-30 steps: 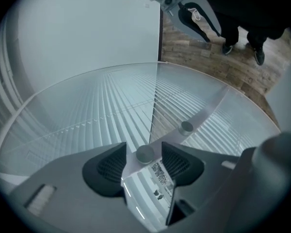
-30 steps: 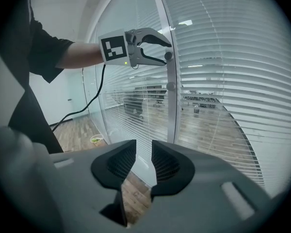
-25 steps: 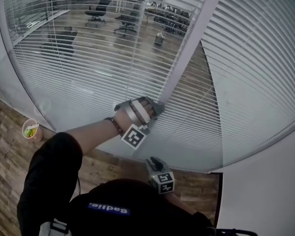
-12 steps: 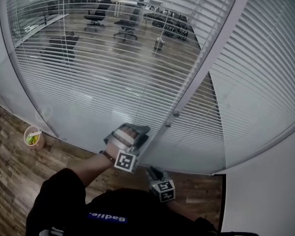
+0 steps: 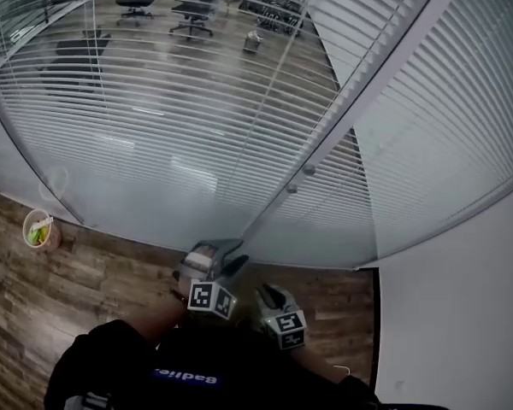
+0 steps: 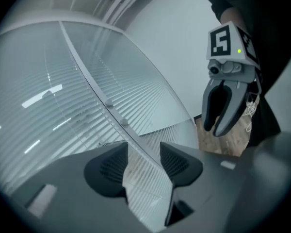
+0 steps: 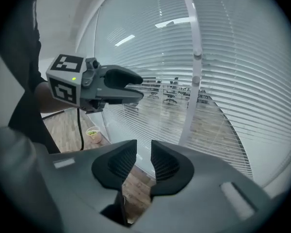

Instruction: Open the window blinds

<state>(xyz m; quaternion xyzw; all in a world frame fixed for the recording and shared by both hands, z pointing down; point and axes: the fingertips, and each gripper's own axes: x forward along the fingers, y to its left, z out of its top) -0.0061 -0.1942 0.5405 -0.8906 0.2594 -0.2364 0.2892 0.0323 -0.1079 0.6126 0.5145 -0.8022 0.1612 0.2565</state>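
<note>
In the head view, the window blinds are seen behind curved glass, spread across the upper part of the frame. Left of a slanted white post the slats are turned enough for office chairs in the room beyond to be made out. To the right of the post the slats appear as a solid white sheet. Two small knobs are set on the post low down. The left claw is held at the foot of the post, near the wooden floor, and the right claw is kept just beside it, closer to the body. A cup stands on the floor by the glass at the left. In the left gripper view, the jaws are seen apart, having just been closing a little. The lower end of the post lines up with their gap, but no pad is pressed on it, and whether it actually lies between them cannot be told. The right claw is seen hanging at the upper right. In the right gripper view, the jaws are parted by a narrow gap with nothing held, only floor being visible through it. The left claw is seen pointing at the blinds from the left.
</note>
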